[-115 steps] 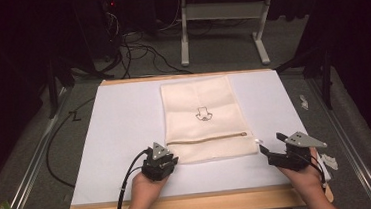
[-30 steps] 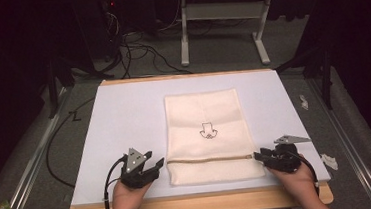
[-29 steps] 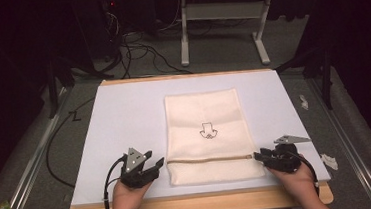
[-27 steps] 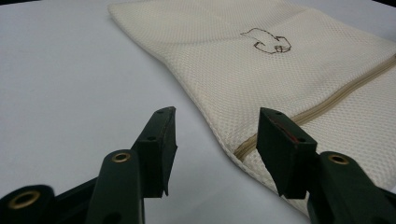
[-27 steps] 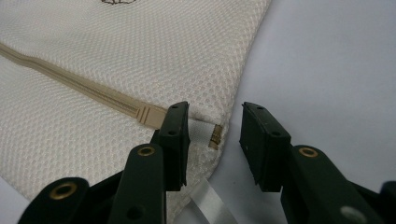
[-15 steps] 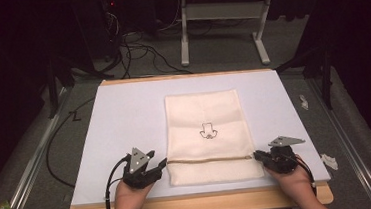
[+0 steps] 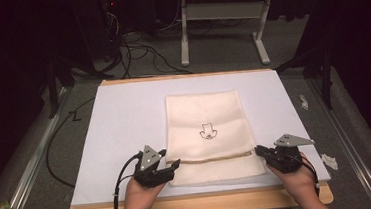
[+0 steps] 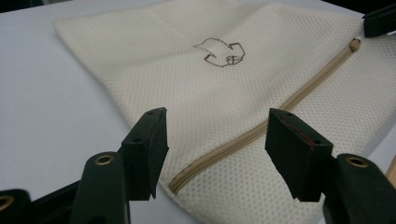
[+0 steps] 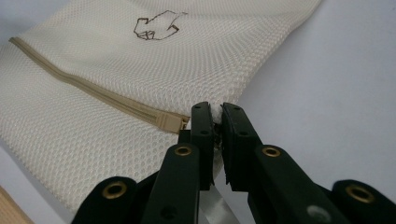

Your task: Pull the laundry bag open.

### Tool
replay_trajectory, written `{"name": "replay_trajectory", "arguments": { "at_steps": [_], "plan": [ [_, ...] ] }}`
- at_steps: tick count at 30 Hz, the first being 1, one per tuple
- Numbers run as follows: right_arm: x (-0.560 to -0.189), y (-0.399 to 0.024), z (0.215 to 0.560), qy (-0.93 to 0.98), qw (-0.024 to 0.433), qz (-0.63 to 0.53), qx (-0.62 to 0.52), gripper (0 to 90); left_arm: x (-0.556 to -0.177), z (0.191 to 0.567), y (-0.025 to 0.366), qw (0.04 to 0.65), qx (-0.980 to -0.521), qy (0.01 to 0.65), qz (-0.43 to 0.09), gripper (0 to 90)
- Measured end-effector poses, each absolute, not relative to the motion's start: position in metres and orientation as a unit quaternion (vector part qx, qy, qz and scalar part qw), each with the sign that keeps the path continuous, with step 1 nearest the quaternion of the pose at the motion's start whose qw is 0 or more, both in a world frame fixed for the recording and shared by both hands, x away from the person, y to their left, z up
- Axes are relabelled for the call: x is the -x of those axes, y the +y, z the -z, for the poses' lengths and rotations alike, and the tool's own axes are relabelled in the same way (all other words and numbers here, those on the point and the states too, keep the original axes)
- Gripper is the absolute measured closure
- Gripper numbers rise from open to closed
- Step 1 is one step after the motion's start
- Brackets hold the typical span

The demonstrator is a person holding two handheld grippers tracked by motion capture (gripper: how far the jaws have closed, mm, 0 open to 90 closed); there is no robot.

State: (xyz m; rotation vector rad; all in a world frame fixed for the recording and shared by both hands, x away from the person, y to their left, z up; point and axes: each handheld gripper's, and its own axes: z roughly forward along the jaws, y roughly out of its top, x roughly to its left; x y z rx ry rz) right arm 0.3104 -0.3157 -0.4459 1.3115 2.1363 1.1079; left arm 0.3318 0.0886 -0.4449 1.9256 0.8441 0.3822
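Here left tool [image 8: 215, 154] gapes; right tool [image 9: 215, 133] pinches mesh bag [image 9: 116, 74] edge.

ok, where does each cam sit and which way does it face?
High view: above the person's side, looking forward and down at the table; both hands and forearms enter from the bottom.
Left gripper view: on the left gripper, facing along the bag; open jaws rise from the bottom.
Right gripper view: on the right gripper, jaws closed on the bag's edge.
All three share the bag's zip and logo.
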Motion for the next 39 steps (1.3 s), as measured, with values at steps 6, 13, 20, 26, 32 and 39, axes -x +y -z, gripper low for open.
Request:
{"name": "replay_trajectory", "arguments": {
  "at_steps": [6, 13, 20, 26, 32, 39],
  "plan": [
    [-0.310, -0.315, 0.444, 0.760, 0.206, -0.399, -0.470, 85.3, -0.341, 0.450, 0.070, 0.488, -0.792, 0.341, -0.134, 38.8],
    [-0.311, -0.317, 0.443, 0.754, 0.195, -0.412, -0.472, 85.4, -0.335, 0.436, 0.056, 0.506, -0.788, 0.328, -0.127, 39.7],
    [-0.311, -0.319, 0.444, 0.752, 0.187, -0.423, -0.470, 85.4, -0.338, 0.434, 0.035, 0.518, -0.783, 0.330, -0.096, 43.6],
    [-0.313, -0.319, 0.441, 0.751, 0.188, -0.427, -0.467, 85.4, -0.340, 0.441, 0.001, 0.511, -0.798, 0.309, -0.080, 46.1],
    [-0.314, -0.322, 0.441, 0.745, 0.173, -0.440, -0.470, 85.4, -0.340, 0.449, -0.033, 0.514, -0.803, 0.299, -0.048, 49.3],
    [-0.313, -0.322, 0.439, 0.745, 0.165, -0.449, -0.465, 85.4, -0.345, 0.456, -0.062, 0.510, -0.807, 0.296, -0.012, 52.0]
  ]
}}
